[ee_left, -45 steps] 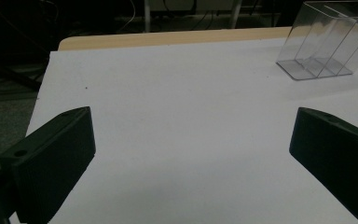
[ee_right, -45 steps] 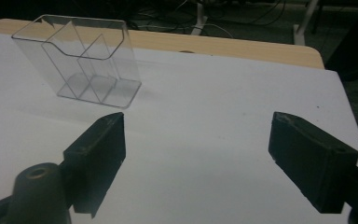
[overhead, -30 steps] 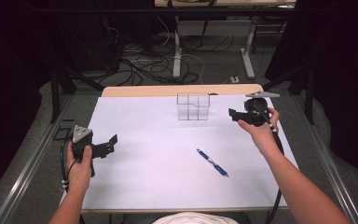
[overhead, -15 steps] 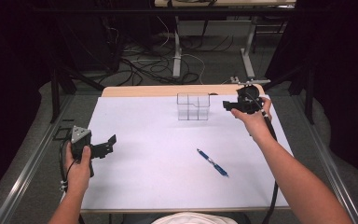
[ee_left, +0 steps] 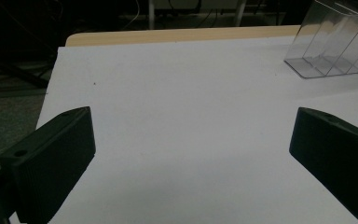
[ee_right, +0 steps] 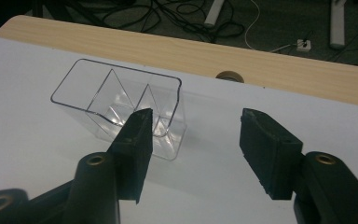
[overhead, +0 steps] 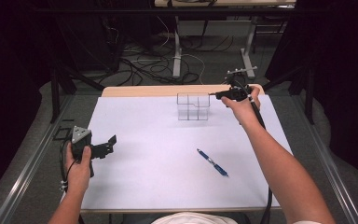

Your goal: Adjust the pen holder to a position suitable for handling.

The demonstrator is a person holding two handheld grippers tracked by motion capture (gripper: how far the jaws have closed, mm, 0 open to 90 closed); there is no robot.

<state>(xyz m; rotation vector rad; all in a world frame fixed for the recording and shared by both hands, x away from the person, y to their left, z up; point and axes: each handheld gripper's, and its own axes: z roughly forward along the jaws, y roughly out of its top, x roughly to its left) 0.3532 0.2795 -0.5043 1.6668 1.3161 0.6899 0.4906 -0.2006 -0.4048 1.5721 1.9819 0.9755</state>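
1. Here, the surface [overhead: 158,186] is covered by a white sheet, with a strip of light wood showing along its far edge.
2. A clear plastic organizer [overhead: 193,106] with several compartments stands upright near the far edge, a little right of the middle.
3. A blue pen [overhead: 212,162] lies flat on the white sheet, well apart from the organizer and nearer the person, angled from near right to far left.
4. The left gripper [overhead: 108,144] is held in the left hand [overhead: 78,170] at the left edge of the surface; in its own view its fingers [ee_left: 46,163] stand wide apart with nothing between them, over bare white sheet.
5. The right gripper [overhead: 213,95] is held in the right hand [overhead: 241,106] just beside the organizer's right end. In its own view its fingers [ee_right: 137,144] are spread open and grasp nothing; one fingertip sits in front of the organizer's near wall, though contact cannot be told.
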